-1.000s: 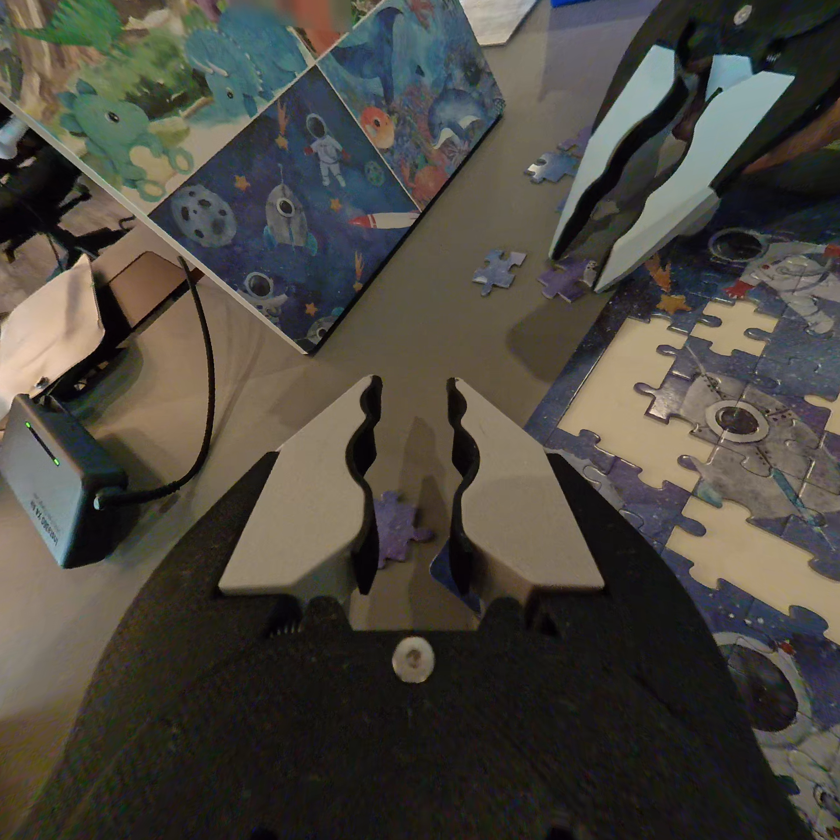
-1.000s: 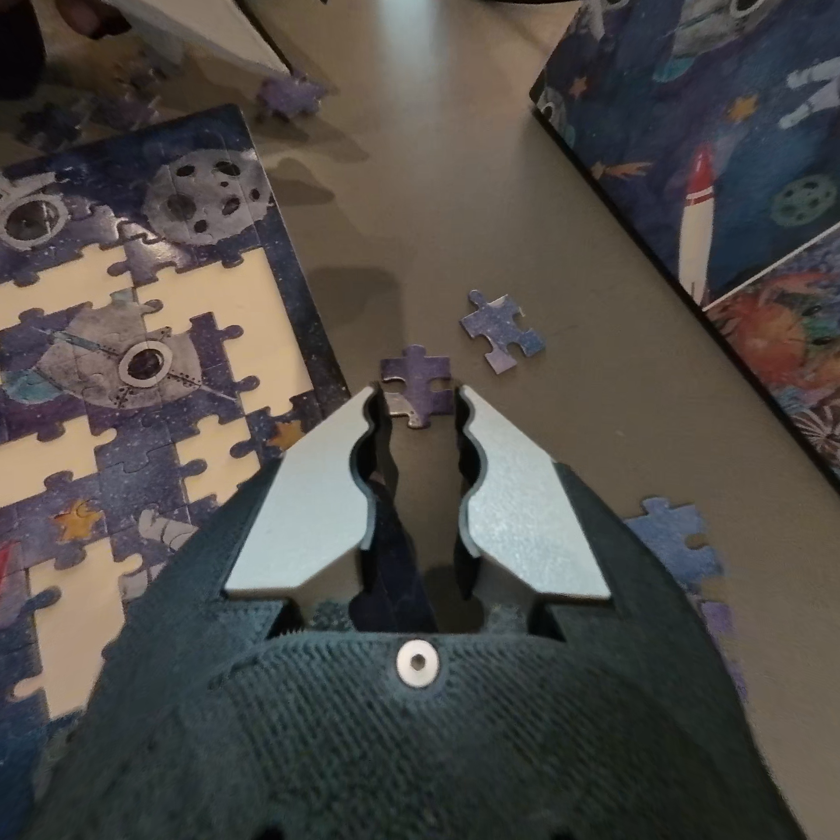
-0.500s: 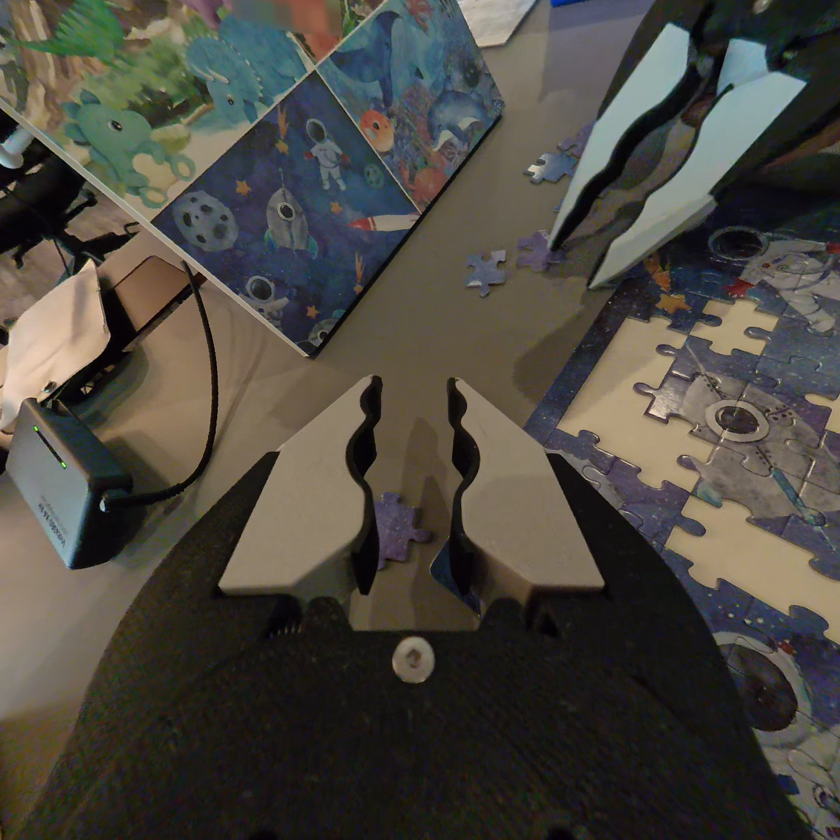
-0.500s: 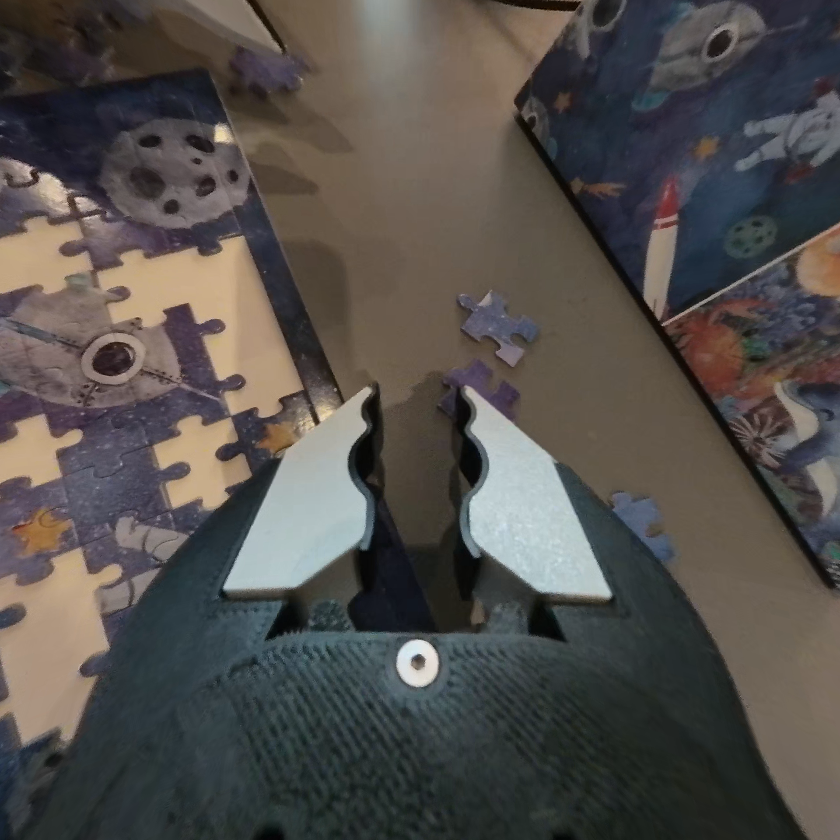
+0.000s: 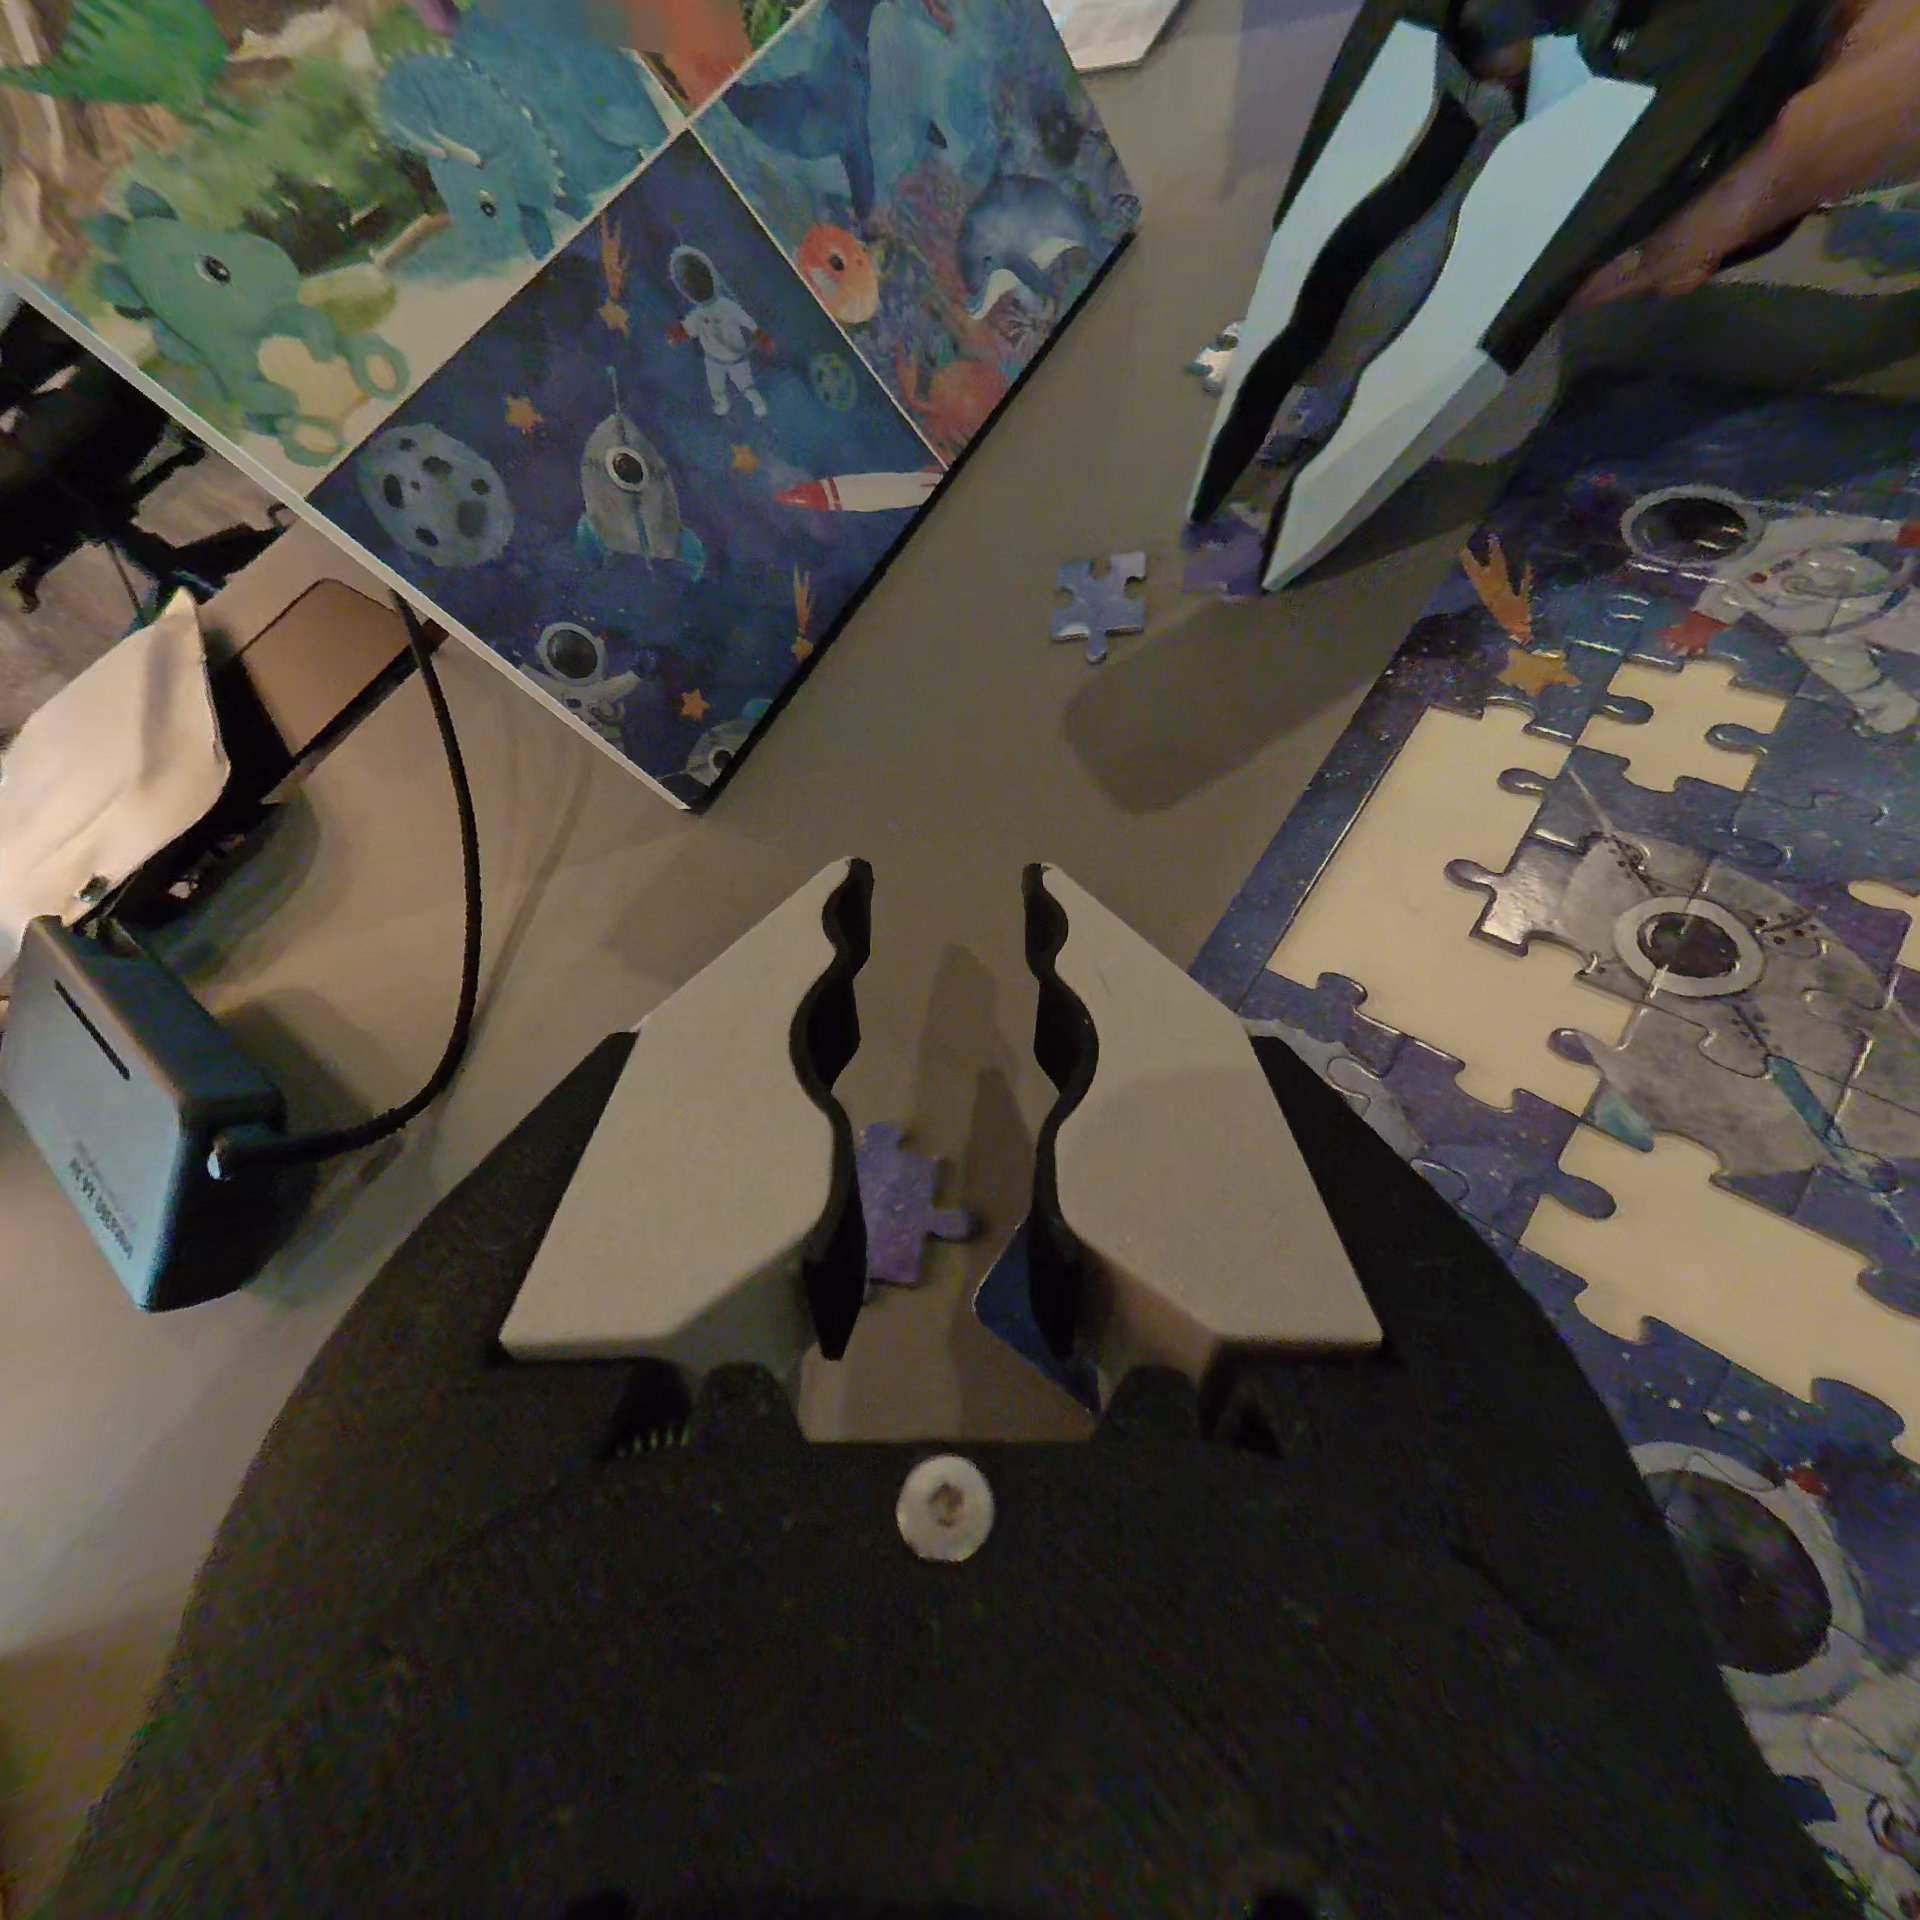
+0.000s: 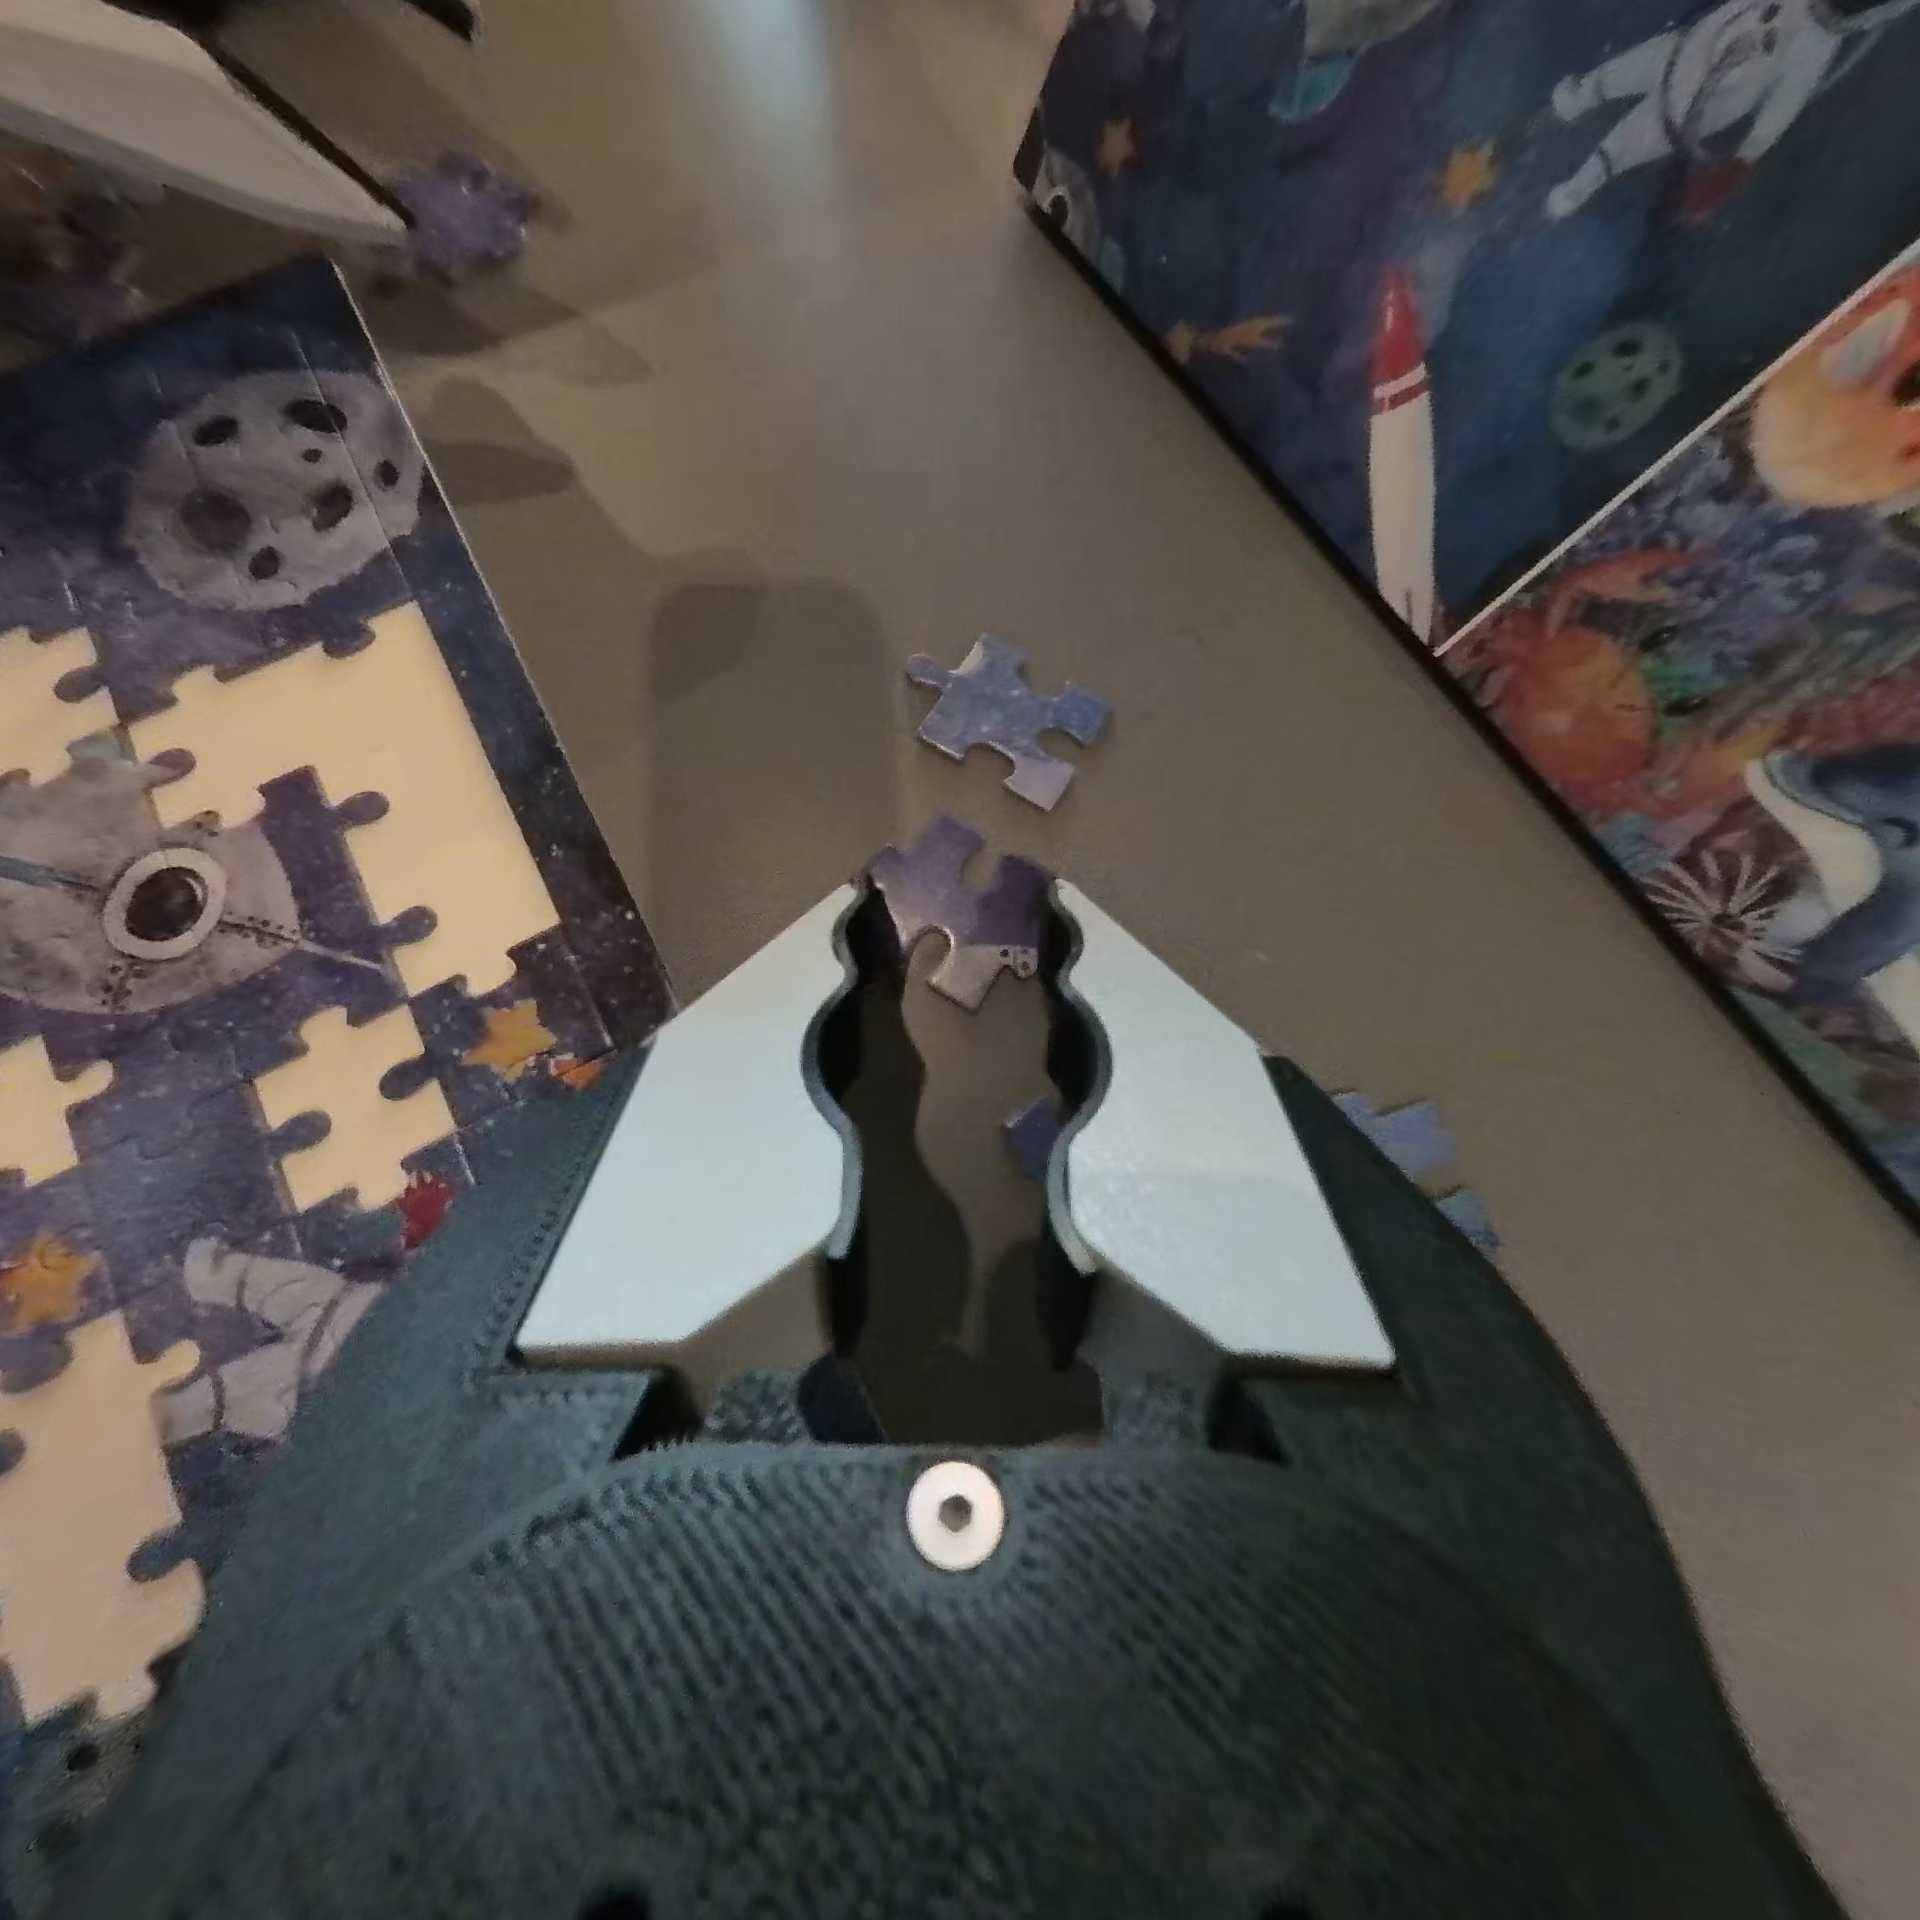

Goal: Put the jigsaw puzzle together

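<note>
My right gripper (image 6: 956, 894) has its wavy-edged jaws clamped on a flat purple piece (image 6: 951, 914), which 0.5 s ago lay loose beside them. My left gripper (image 5: 945, 883) stays parted over the matte grey table (image 5: 935, 748). The glossy jigsaw puzzle (image 6: 208, 831), part-filled, lies just left.

2 grippers (image 5: 948, 883) (image 6: 961, 894), 5 loose pcs (image 6: 1013, 717), 1 puzzle board (image 5: 1351, 769), 1 box (image 5: 644, 457).
</note>
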Available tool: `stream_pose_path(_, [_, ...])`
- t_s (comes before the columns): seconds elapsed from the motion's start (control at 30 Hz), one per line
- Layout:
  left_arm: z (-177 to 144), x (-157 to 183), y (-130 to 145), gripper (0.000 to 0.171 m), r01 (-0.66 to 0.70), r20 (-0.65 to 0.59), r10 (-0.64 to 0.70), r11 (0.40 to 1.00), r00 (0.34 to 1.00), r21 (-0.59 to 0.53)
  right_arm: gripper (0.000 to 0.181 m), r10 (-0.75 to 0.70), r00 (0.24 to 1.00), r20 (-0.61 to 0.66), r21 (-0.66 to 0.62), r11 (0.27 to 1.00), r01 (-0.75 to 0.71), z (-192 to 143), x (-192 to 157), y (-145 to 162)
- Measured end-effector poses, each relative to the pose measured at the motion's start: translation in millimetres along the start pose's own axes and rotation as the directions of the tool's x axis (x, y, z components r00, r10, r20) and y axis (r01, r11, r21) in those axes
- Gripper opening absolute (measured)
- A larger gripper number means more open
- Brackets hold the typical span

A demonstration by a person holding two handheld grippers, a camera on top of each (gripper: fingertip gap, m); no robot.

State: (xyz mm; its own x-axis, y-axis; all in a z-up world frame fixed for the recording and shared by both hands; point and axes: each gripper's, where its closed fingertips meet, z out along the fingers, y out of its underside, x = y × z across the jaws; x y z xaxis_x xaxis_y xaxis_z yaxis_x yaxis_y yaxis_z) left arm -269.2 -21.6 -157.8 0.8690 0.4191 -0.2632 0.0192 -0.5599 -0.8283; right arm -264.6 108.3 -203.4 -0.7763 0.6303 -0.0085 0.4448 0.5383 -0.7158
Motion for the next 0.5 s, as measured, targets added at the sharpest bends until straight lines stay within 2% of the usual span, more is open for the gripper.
stream_pose_path(0.17, [-1,1,-1,0.027,-0.007,0.001,0.007,1.0,1.0,0.001,0.026,-0.034,0.999,-0.006,-0.003,0.999,0.034,1,-8,-2])
stream_pose_path(0.27, [-2,3,-3,0.028,-0.018,0.003,0.018,1.0,1.0,0.003,0.012,-0.054,0.999,0.004,0.035,0.998,0.054,-1,-15,-9])
stream_pose_path(0.4, [-1,5,-3,0.028,-0.028,0.001,0.028,1.0,1.0,-0.002,0.034,-0.025,1.0,-0.004,0.058,0.998,0.025,-5,-15,-15])
stream_pose_path(0.5, [0,6,-2,0.028,-0.03,-0.005,0.03,1.0,1.0,-0.007,0.036,-0.005,0.998,-0.059,0.086,0.996,0.01,-14,2,-14])
